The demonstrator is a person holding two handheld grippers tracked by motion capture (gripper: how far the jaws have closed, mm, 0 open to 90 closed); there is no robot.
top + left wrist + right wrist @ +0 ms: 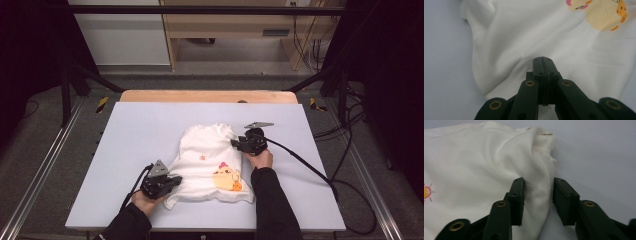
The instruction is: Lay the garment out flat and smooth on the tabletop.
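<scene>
Your left gripper (pixel 542 60) has its fingers fully closed at the near left edge of the white shirt (pixel 212 162); cloth between them cannot be confirmed. Your right gripper (pixel 538 192) has its fingers partly open, straddling a raised fold at the shirt's far right edge. The shirt lies crumpled mid-counter (pixel 125 150).

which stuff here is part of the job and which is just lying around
In the job:
- white t-shirt with a cartoon print, lying crumpled on the table
- left gripper, shut on the shirt's near left edge
- right gripper, jaws apart around a fold at the shirt's right edge

Just lying about:
- table
- cables on the floor
- wooden cabinet behind the table
</scene>
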